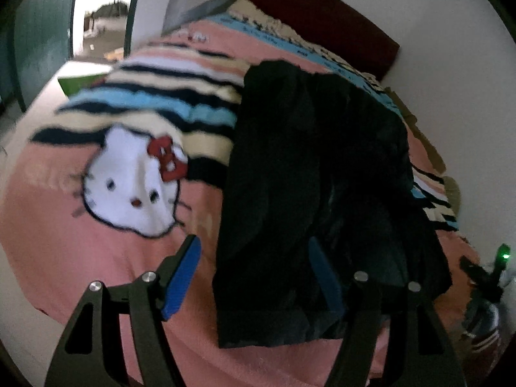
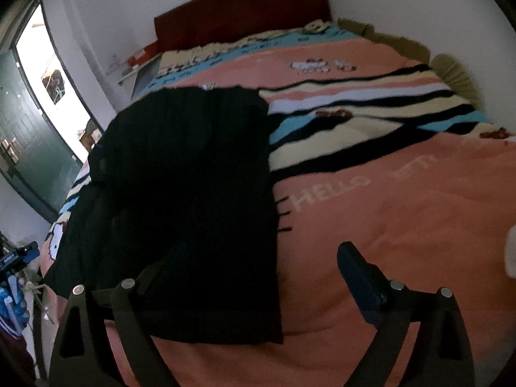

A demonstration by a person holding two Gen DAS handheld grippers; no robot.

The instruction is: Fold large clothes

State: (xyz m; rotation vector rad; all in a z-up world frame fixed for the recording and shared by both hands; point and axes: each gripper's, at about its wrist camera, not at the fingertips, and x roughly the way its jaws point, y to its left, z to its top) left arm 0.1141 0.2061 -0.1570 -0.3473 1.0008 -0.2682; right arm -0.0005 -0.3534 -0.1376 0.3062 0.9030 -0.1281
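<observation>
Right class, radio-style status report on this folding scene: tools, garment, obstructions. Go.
Left tool open, right tool open, neither gripping. Black garment lies in a long strip on the pink bedspread. Nothing blocking it.

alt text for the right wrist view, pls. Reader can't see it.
A black garment lies folded into a long strip on a pink cartoon-print blanket covering a bed. The right gripper stands open above its near end, holding nothing, one finger over the cloth and the other over bare blanket. A dark red headboard and a green door sit behind.
</observation>
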